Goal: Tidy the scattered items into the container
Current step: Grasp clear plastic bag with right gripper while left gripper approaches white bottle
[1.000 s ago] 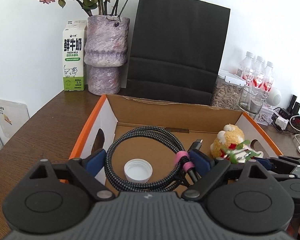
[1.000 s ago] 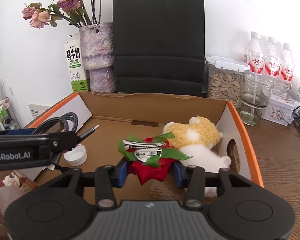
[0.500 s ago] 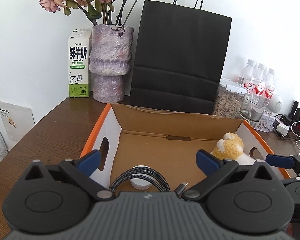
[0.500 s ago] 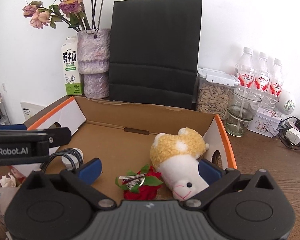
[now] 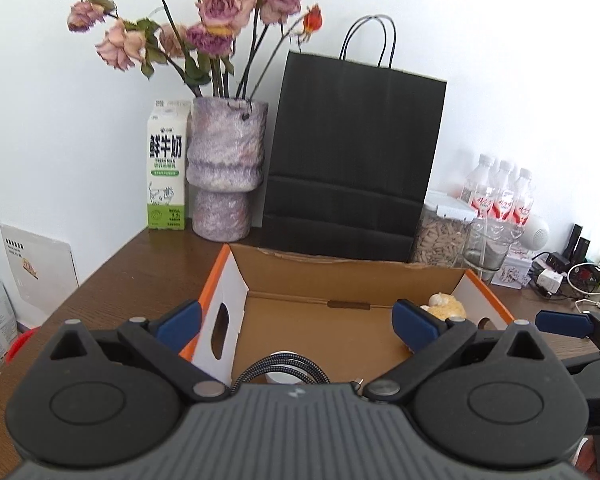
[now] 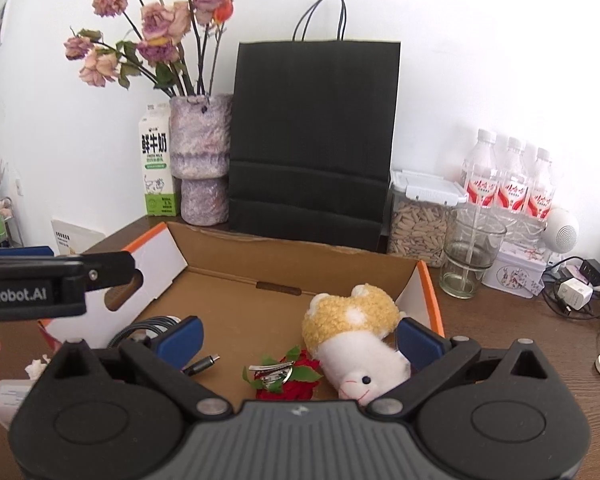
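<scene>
The cardboard box (image 6: 300,268) with the orange rim sits on the brown table (image 5: 140,276), toward the back edge, right in front of a black paper bag (image 6: 312,140). Inside it: a braided cable (image 5: 284,368) coiled around a white cap (image 5: 280,378) on the left side, a red flower hair clip (image 6: 284,376) near the front, and a plush toy (image 6: 352,336) lying just beside the clip on the right. Left claw (image 5: 296,320) is wide open with nothing between its blue pads, having just let go. Right claw (image 6: 300,338) is the same, spread wide after opening, above the clip and plush without touching them. Milk carton (image 5: 166,168) and flower vase (image 5: 226,168) stand at the back left corner.
</scene>
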